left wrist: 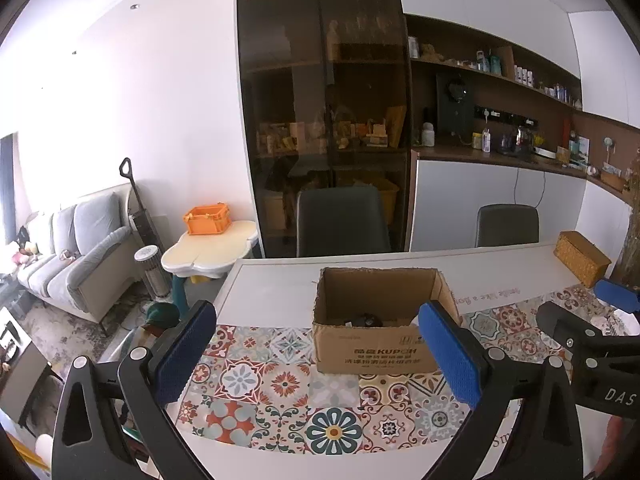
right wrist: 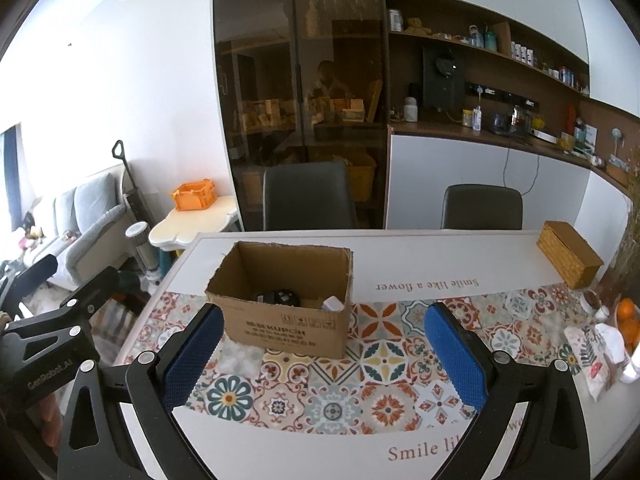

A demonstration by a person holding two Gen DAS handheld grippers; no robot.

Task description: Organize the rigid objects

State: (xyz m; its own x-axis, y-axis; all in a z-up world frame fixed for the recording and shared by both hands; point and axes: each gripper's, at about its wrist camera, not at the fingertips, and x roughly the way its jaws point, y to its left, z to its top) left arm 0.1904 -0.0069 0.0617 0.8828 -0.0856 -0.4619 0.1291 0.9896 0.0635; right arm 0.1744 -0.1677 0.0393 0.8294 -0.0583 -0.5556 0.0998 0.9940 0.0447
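An open cardboard box stands on the patterned table mat; it also shows in the right wrist view. Inside lie a black object and a small white object. My left gripper is open and empty, held above the mat just in front of the box. My right gripper is open and empty, in front of the box and to its right. The right gripper's blue pads show at the right edge of the left wrist view.
A woven wicker box sits at the table's far right. Oranges, a small jar and a printed packet lie at the right edge. Two dark chairs stand behind the table. A sofa and side table with an orange crate are left.
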